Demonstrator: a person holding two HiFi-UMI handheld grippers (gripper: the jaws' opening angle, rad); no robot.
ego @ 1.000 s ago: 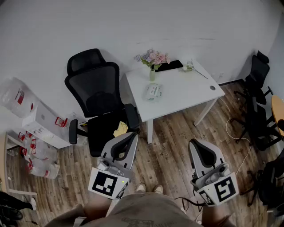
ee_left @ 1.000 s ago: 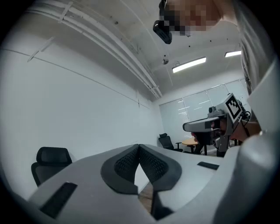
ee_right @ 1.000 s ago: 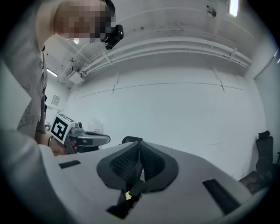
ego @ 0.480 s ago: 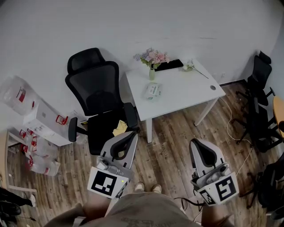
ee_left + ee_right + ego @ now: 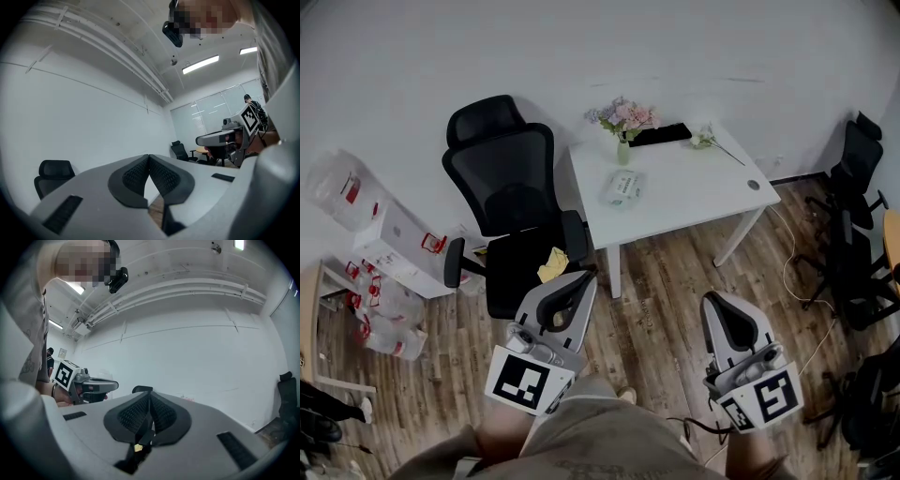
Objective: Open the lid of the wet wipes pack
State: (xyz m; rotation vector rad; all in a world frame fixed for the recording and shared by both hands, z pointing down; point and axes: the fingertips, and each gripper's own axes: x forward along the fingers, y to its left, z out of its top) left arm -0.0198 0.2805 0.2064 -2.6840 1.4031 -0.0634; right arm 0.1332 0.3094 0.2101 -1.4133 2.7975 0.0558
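Note:
The wet wipes pack (image 5: 624, 187) lies flat on the white table (image 5: 694, 192), near its left edge and in front of a small vase of pink flowers (image 5: 622, 127). Both grippers are held low over the wooden floor, well short of the table. My left gripper (image 5: 577, 281) points toward the office chair and table, shut, with nothing between its pads (image 5: 140, 171). My right gripper (image 5: 718, 304) is off to the right, also shut and empty, its pads (image 5: 161, 412) pressed together. Neither gripper view shows the pack.
A black office chair (image 5: 511, 206) with a yellow item (image 5: 553, 264) on its seat stands left of the table. Boxes and plastic bags (image 5: 389, 248) line the left wall. More black chairs (image 5: 853, 216) and a cable (image 5: 792, 272) are at the right.
The view has shifted slightly toward the table and chair. Both grippers have moved a little forward and stay shut. Only one shoe shows below now.

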